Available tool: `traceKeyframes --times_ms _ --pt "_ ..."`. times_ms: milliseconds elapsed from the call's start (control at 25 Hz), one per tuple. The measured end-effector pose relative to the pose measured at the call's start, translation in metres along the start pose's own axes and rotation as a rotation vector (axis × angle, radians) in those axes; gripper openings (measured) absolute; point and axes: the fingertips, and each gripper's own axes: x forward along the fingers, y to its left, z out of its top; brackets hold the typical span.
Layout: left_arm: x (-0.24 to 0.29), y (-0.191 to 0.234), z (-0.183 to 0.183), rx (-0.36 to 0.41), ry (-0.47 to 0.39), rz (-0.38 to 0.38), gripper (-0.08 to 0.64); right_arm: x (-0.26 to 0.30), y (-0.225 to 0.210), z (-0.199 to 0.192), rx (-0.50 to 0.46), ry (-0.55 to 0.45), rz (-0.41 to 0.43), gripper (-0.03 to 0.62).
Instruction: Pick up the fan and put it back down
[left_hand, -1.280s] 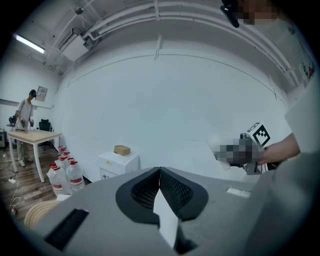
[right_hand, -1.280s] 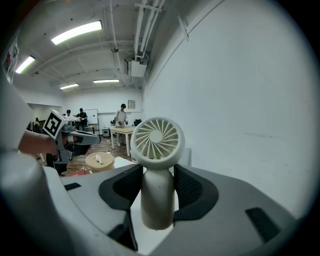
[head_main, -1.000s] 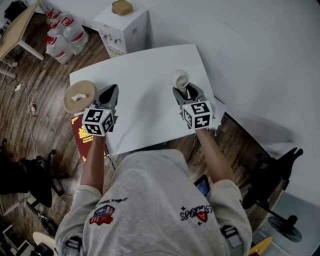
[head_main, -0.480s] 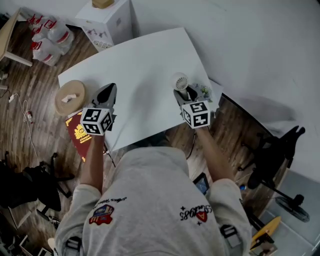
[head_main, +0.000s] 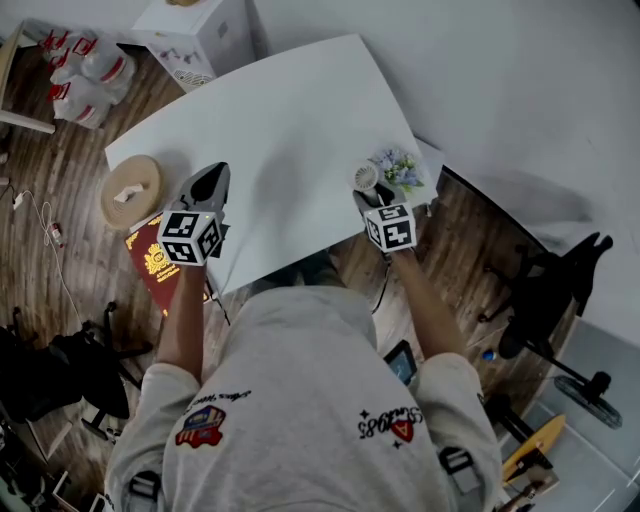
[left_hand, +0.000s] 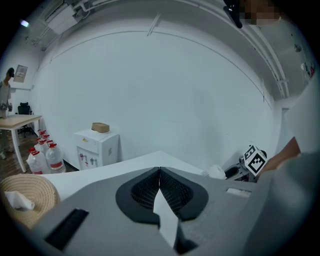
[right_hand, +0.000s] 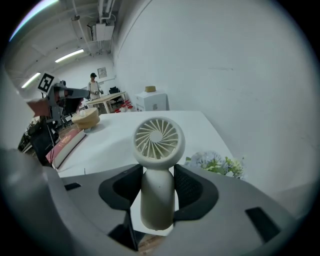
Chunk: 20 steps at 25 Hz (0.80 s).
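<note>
A small white hand fan (right_hand: 156, 140) stands upright between the jaws of my right gripper (right_hand: 157, 186), which is shut on its handle. In the head view the fan (head_main: 366, 177) and right gripper (head_main: 368, 195) are at the right edge of the white table (head_main: 290, 110), close beside a small bunch of flowers (head_main: 398, 168). I cannot tell whether the fan's base touches the table. My left gripper (head_main: 205, 185) hovers over the table's left front, and its jaws (left_hand: 159, 172) are shut together with nothing in them.
A round straw basket (head_main: 130, 188) and a red book (head_main: 155, 262) lie at the table's left corner. A white cabinet (head_main: 195, 40) and water bottles (head_main: 85, 65) stand beyond on the wood floor. The flowers (right_hand: 215, 164) lie just right of the fan.
The right gripper has carried the fan down and toward the table's right edge, next to the flowers. The left gripper has sunk slightly.
</note>
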Motion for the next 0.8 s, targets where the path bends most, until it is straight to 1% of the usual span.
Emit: traceKeyframes --times_ms 280,360,520,720,800 --pt "-0.006 0.002 -0.007 -0.006 0.021 0.015 0.005 0.025 0.001 -0.049 -0.028 0.140 0.013 0.195" --pt "-0.007 0.002 -0.009 -0.008 0.028 0.020 0.005 0.031 0.000 -0.057 -0.033 0.173 0.018 0.196" --pt "-0.009 0.001 -0.016 -0.010 0.042 0.026 0.005 0.036 -0.007 -0.051 -0.028 0.170 -0.014 0.196" --pt "-0.013 0.002 -0.022 -0.017 0.050 0.035 0.005 0.049 -0.016 -0.067 0.041 0.202 -0.029 0.196" --pt "-0.015 0.002 -0.024 -0.020 0.053 0.039 0.005 0.053 -0.018 -0.076 0.054 0.226 -0.032 0.196"
